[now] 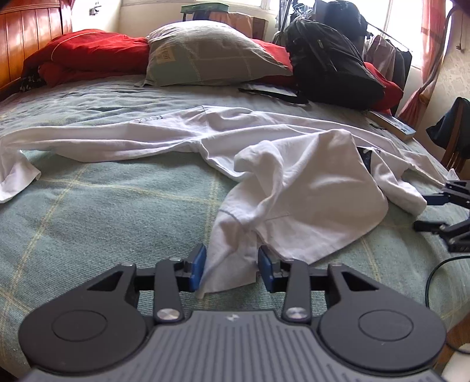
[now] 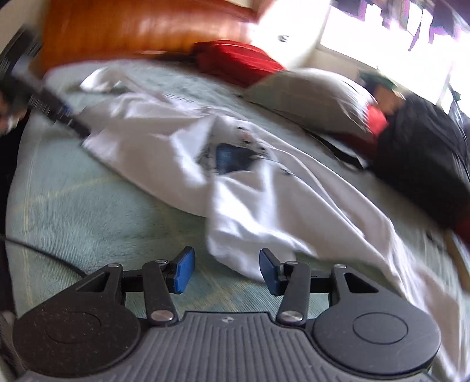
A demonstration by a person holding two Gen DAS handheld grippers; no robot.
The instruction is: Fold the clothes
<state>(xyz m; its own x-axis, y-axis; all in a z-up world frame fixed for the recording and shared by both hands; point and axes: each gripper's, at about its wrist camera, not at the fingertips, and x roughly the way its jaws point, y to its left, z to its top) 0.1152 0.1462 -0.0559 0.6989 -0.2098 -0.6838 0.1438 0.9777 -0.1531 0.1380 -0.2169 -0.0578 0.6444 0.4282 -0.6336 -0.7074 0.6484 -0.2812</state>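
Apparently mid-spread, the white shirt (image 1: 293, 176) lies crumpled across the frame's centre on the bed (image 1: 88, 205), a corner between the left gripper (image 1: 232, 269)'s parted, unclamped jaws, while the right gripper (image 2: 226, 271), open and empty at lower centre, needs a hem next.

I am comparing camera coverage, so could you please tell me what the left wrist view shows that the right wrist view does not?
Only the left wrist view: a book at the bed's far edge, a chair beside it, and the left gripper open, with a corner of the shirt between its pads.

Only the right wrist view: the blue print on the shirt, and the right gripper open over bare bedspread, holding nothing.

Both: shirt, bedspread, pillow, red bedding, backpack, headboard.
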